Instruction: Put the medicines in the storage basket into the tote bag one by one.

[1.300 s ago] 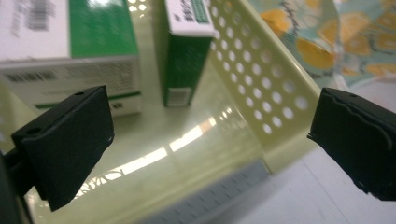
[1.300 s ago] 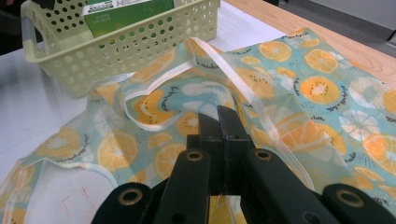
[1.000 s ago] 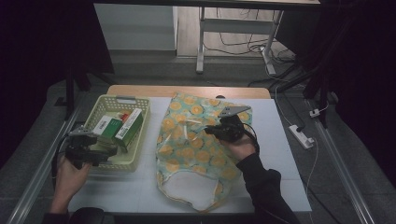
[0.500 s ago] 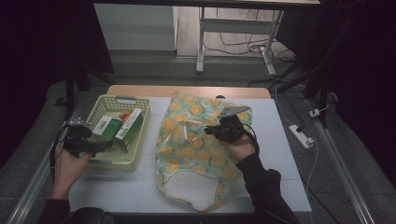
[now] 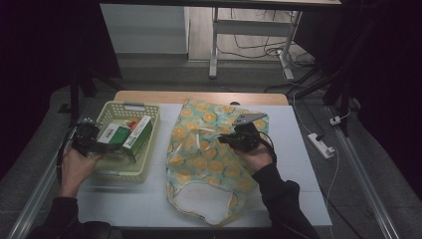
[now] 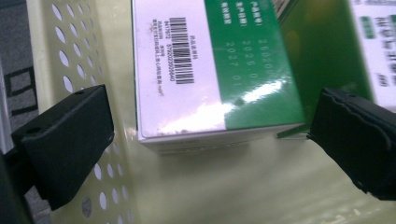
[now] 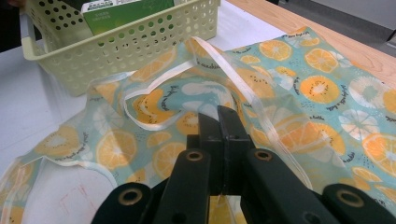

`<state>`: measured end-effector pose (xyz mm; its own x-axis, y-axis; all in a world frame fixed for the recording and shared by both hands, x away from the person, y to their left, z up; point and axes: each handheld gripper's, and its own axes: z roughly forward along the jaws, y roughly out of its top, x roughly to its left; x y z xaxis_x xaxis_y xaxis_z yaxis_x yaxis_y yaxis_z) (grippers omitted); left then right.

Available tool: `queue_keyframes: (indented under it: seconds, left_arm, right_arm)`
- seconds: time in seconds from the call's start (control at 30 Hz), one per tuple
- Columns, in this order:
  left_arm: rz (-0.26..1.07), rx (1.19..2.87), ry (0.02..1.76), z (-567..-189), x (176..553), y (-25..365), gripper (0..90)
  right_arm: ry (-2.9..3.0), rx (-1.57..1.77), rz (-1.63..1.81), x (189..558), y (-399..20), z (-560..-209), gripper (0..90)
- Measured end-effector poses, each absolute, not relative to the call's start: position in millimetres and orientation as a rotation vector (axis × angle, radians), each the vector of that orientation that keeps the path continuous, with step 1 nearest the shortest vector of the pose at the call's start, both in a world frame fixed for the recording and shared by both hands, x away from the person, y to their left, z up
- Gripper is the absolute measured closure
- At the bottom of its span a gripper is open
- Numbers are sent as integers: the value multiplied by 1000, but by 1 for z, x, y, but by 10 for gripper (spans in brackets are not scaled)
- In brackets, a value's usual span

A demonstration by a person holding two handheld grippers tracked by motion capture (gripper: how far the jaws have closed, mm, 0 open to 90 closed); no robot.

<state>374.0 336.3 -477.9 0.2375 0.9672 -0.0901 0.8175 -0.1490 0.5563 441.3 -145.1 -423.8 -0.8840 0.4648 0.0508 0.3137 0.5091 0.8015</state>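
A pale yellow perforated basket (image 5: pixel 127 105) stands at the left of the table with green and white boxes (image 5: pixel 130 132) in it. My left gripper (image 5: pixel 102 147) reaches into it from the left. In the left gripper view its jaws (image 6: pixel 210 135) stand open on either side of a green and white box (image 6: pixel 210 70), with a gap on each side. A bag printed with orange slices (image 5: pixel 209 164) lies flat in the middle. My right gripper (image 5: pixel 226 139) rests on it, jaws (image 7: pixel 219 122) shut on the bag's fabric (image 7: pixel 154 107) beside a white strap (image 7: pixel 243 79).
A second green box (image 6: pixel 373 42) lies close beside the first. The basket wall (image 7: pixel 140 46) stands just left of the bag. A white power strip (image 5: pixel 321 145) lies off the table's right edge. White table surface (image 5: pixel 144 199) shows in front of the basket.
My left hand has moved away from the person, carrying its gripper further up along the basket to the boxes. The right hand and the bag have stayed put.
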Motion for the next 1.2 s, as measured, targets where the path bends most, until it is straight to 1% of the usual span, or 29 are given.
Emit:
queue_keyframes:
  seconds: [0.33,0.53,0.6,0.7,1.0,1.2]
  left_arm:
    - [330,2118,1657,-484,389,332,6]
    - [317,2151,1656,-485,391,330,103]
    - [321,2150,1661,-485,391,331,128]
    - [313,2134,1671,-484,391,332,142]
    - [323,2104,1700,-480,390,333,153]
    - [335,2056,1674,-468,384,338,154]
  right_arm:
    - [2577,665,1317,441,-145,-423,895]
    - [2577,666,1317,441,-146,-423,895]
    - [2577,666,1316,441,-146,-423,895]
    - [2576,669,1317,441,-146,-423,895]
    - [2575,670,1320,441,-146,-423,895]
    - [2572,673,1321,442,-147,-423,895]
